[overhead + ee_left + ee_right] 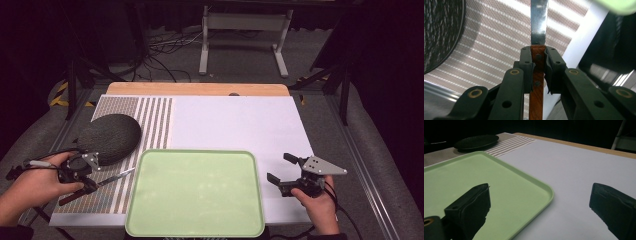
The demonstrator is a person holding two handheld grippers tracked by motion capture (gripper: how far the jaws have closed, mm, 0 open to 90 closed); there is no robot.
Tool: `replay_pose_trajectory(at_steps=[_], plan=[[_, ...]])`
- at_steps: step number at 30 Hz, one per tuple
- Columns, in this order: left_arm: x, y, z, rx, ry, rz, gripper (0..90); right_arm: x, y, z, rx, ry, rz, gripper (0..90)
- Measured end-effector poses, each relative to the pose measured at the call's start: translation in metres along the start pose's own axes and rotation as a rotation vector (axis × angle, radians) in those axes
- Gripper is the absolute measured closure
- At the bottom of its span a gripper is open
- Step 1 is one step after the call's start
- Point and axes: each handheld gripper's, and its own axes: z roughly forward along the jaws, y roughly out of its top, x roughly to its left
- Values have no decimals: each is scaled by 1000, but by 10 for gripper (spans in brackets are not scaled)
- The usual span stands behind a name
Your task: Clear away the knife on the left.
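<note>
A knife [116,176] with a reddish wooden handle and a steel blade hangs just above the striped placemat [156,120], its tip pointing at the left edge of the green tray [195,152]. My left gripper [90,186] is shut on the handle. In the left gripper view the pads [526,62] clamp the knife [539,22] just below the blade. My right gripper [280,167] rests to the right of the tray over the white mat, jaws wide open with nothing between them. The right gripper view has the gripper [540,195] facing the tray's corner [549,192].
A dark oval woven plate [110,137] lies on the placemat just beyond my left gripper, and in the right gripper view the plate [476,141] lies far off. The white mat [235,120] covers the table's middle and right. A metal stand and cables are on the floor beyond the table.
</note>
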Motion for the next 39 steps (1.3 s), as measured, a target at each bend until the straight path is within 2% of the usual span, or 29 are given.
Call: replay_pose_trajectory(at_steps=[1, 2, 5, 7, 8, 9, 10, 11, 13, 18, 20, 23, 24, 26, 33, 34, 36, 37, 39], plan=[[0, 1, -1, -9, 1, -10, 780, 0, 0, 0, -2, 0, 1, 42], [-1, 3, -2, -28, -16, -45, 780, -1, 0, 0, -1, -1, 1, 42], [-3, 6, -4, -67, -32, -105, 780, -1, -1, -1, -1, -4, 3, 42], [-3, 8, -5, -100, -60, -146, 780, -1, -1, -1, -2, -4, 4, 43], [-3, 8, -5, -100, -60, -146, 780, -1, -1, -1, -2, -4, 4, 43], [-4, 10, -6, -118, -76, -176, 780, -1, -1, -1, -2, -4, 3, 43], [-4, 10, -6, -118, -76, -176, 780, -1, -1, -1, -2, -4, 3, 43], [-5, 11, -6, -124, -91, -201, 780, -1, -1, -1, -2, -4, 3, 43], [-8, 14, -6, -143, -93, -224, 780, -1, -1, -1, 0, -5, 3, 43], [-11, 20, -6, -183, -102, -266, 780, -2, -1, -1, 2, -6, 2, 43], [-13, 22, -5, -199, -120, -288, 780, -2, -2, -1, 3, -7, 3, 43], [-15, 26, -5, -219, -135, -310, 780, -2, -2, -1, 5, -8, 3, 43], [-15, 27, -4, -226, -128, -304, 779, -2, -2, -1, 5, -9, 3, 42], [-18, 31, -3, -237, -148, -317, 779, -2, -2, -1, 6, -8, 1, 43], [-25, 47, 5, -250, -176, -310, 779, -3, -2, -2, 7, -11, 4, 43], [-26, 49, 6, -247, -186, -318, 779, -3, -2, -2, 7, -11, 3, 43], [-28, 53, 9, -245, -193, -295, 779, -3, -2, -2, 8, -12, 2, 43], [-29, 55, 11, -247, -204, -292, 779, -3, -2, -2, 8, -12, 2, 43], [-31, 59, 14, -250, -200, -293, 779, -3, -2, -2, 8, -12, 2, 43]])
